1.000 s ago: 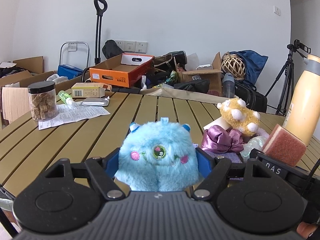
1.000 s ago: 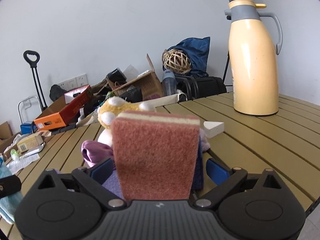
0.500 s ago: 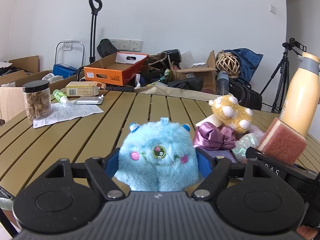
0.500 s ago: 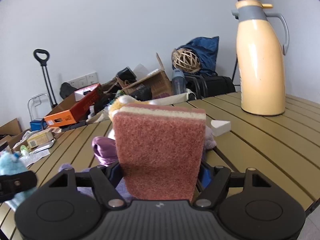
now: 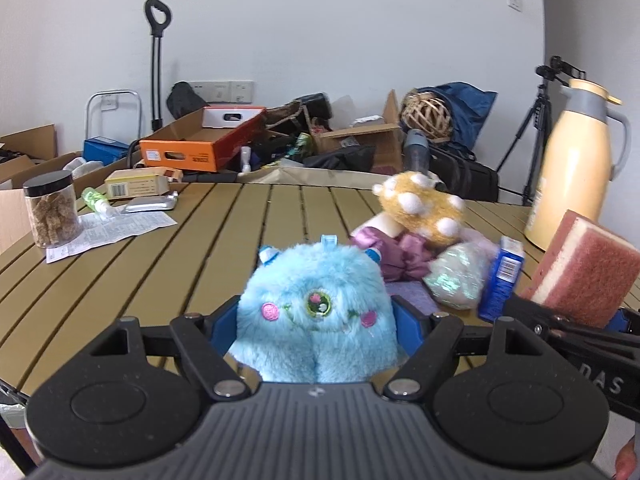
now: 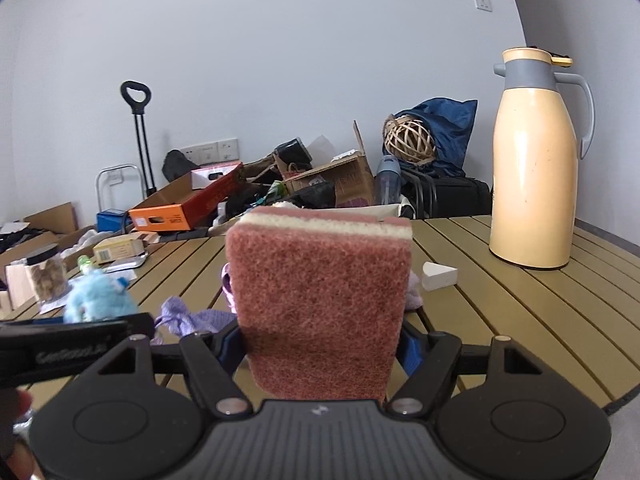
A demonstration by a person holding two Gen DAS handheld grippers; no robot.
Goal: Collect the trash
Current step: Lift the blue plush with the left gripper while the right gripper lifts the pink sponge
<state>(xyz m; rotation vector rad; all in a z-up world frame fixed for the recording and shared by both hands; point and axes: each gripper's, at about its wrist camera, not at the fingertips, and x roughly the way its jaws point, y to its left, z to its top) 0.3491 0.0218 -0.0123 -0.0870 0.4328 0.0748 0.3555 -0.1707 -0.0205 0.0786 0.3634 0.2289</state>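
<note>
On the slatted desk (image 5: 168, 264), a heap of soft clutter (image 5: 416, 248) and, at the far left, a jar (image 5: 51, 209) and papers (image 5: 116, 229) await collection. The right claw (image 6: 320, 344), its jaws having just closed, clamps a red sponge (image 6: 320, 304) above the desk, while the left claw (image 5: 316, 326) grips a blue plush toy (image 5: 314, 312); neither looks binned yet.

A plain white wall (image 5: 320, 32) rises behind the slatted olive table (image 5: 168, 264), cardboard boxes (image 5: 200, 144) heaped along it.

You have the fluffy blue plush monster (image 5: 316, 312) upright facing you, and the reddish-brown scouring sponge (image 6: 320, 304) standing on end.
</note>
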